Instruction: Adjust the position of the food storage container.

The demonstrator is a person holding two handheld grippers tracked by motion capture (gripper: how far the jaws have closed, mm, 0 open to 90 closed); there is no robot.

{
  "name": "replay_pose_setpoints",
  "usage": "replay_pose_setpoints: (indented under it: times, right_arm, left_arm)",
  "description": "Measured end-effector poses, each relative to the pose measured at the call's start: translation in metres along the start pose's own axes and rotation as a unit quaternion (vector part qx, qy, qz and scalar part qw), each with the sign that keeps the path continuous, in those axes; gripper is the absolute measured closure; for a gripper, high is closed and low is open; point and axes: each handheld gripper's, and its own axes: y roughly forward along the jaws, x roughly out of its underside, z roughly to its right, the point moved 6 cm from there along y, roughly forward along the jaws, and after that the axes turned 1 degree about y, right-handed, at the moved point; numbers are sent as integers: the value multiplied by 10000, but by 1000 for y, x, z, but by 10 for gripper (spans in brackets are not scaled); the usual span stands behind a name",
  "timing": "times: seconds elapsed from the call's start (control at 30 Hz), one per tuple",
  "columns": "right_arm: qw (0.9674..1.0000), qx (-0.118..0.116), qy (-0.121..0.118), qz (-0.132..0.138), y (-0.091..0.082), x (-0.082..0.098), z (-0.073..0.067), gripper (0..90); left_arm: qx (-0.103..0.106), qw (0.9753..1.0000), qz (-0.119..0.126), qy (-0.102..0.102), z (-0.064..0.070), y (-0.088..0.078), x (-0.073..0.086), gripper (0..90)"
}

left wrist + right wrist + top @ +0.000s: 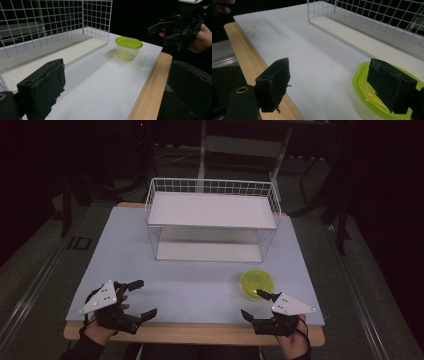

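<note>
With both pairs of jaws spread wide and empty, right gripper (pixel 256 304) shown at lower right of the high view, one jaw tip overlapping the rim of a lidded container (pixel 256 284); left gripper (pixel 141 297) at lower left, well apart. Container: clear thin plastic, green snap lid, seemingly empty, so judged light, slightly flexible, slick-walled; best taken across the lid rim. Counted: one container, one wire rack (pixel 212 219) with two shelves at upper centre, one table (pixel 125 260), two grippers.
</note>
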Motion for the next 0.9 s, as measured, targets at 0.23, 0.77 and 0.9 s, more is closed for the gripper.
replay_pose_setpoints:
  times: [0.23, 0.77, 0.9]
  right_arm:
    - [9994, -123, -326, -90, 2, -2, -12, 158]
    - [9986, 9, -498, 148, -21, -49, -10, 152]
    - [9988, 180, -437, 106, -26, -58, 7, 152]
  left_arm:
    - [-29, 10000, 11, 20, 0, 0, 0, 27]
    - [5, 10000, 43, -7, 0, 0, 0, 28]
    - [16, 10000, 48, -28, 0, 0, 0, 28]
